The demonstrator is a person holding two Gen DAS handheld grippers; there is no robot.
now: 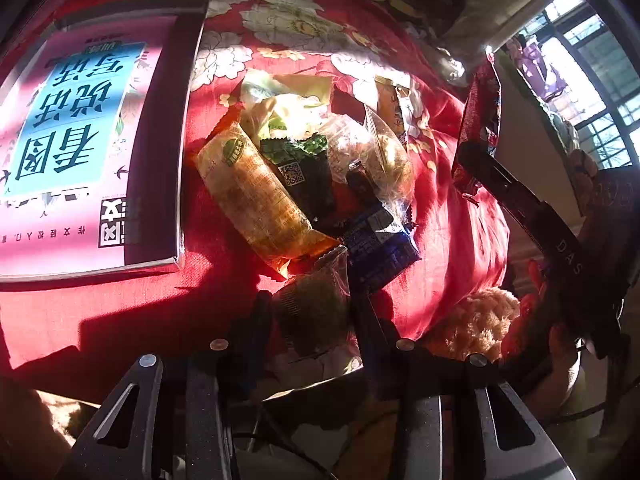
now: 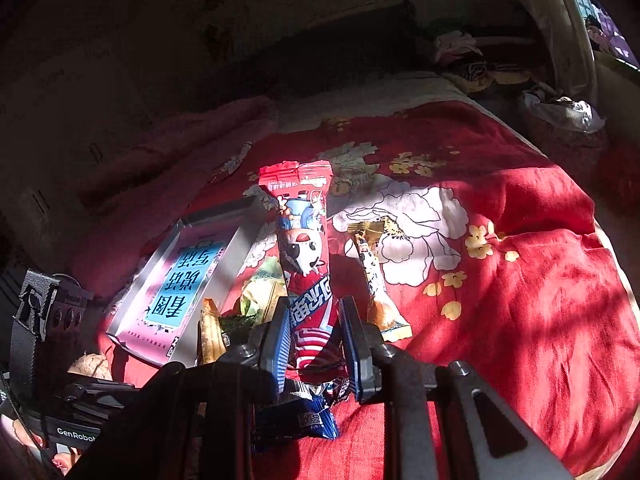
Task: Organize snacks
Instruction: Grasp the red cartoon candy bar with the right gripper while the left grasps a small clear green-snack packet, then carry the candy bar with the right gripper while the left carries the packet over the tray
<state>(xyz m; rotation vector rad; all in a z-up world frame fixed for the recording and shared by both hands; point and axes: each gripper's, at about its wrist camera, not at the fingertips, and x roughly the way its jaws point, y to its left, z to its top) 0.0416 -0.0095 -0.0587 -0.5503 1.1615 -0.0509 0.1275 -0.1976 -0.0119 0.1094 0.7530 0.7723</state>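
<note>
Left gripper (image 1: 310, 308) clenched on a greenish crinkly snack packet (image 1: 316, 304), right gripper (image 2: 316, 340) on a tall red cartoon-printed wrapper (image 2: 306, 256), both near the heap of packets (image 1: 304, 176) on the red floral cloth (image 2: 520, 300): slick film may slip free.

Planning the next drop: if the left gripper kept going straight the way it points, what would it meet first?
Probably the snack pile. The left gripper, clamped on a green-printed packet, points at the blue packet and orange packet just ahead; depth is unclear.

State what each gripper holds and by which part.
Right gripper: red cartoon snack packet, clamped near its lower end. Left gripper: greenish clear-wrapped snack, gripped across its sides.
</note>
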